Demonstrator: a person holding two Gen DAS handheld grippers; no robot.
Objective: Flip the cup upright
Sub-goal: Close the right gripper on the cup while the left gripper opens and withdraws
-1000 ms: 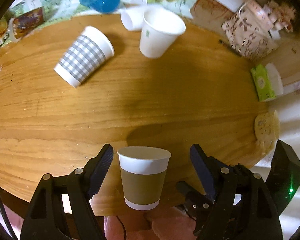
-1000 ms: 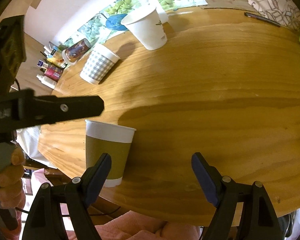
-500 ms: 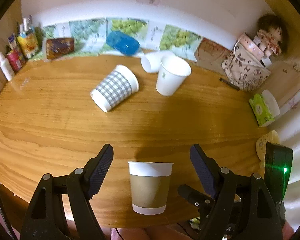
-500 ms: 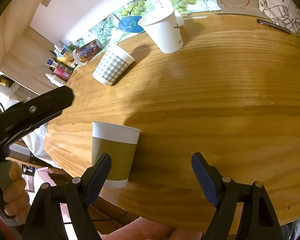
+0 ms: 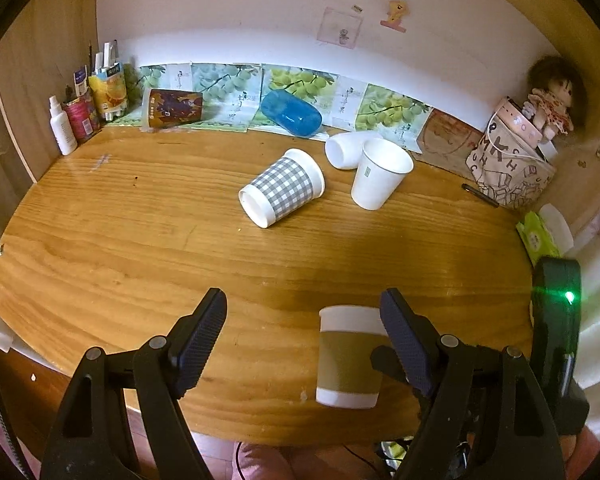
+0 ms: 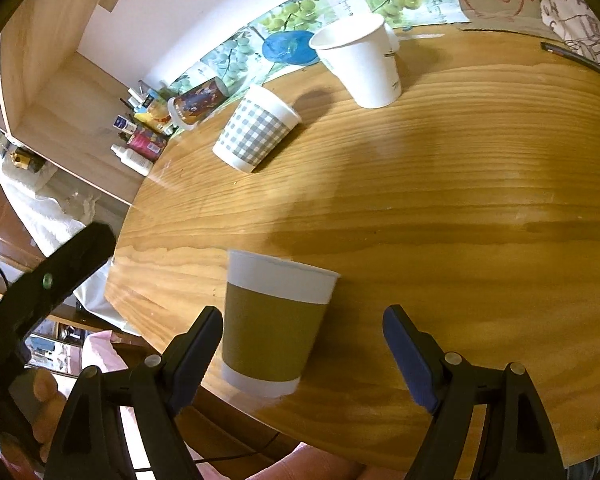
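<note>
A paper cup with an olive-brown sleeve (image 5: 348, 356) stands upright near the table's front edge; it also shows in the right wrist view (image 6: 274, 324). My left gripper (image 5: 304, 344) is open and empty, back from the cup, which sits by its right finger (image 5: 404, 340). My right gripper (image 6: 302, 356) is open and empty, with the cup just inside its left finger (image 6: 194, 350). A grey checked cup (image 5: 282, 192) lies on its side at mid table. A plain white cup (image 5: 380, 178) stands upright beside it.
Another white cup (image 5: 346, 150) and a blue container (image 5: 290, 112) lie at the back. A patterned can (image 5: 172, 108) and bottles (image 5: 62, 130) are at back left. A printed bag (image 5: 508, 172), a pen (image 5: 480, 196) and green tissue pack (image 5: 536, 236) are at right. The wooden table (image 5: 140, 240) has a near edge.
My left gripper has pulled back and lifted away from the sleeved cup and shifted left, so the cup now sits by its right finger. The right gripper moved slightly closer to the cup.
</note>
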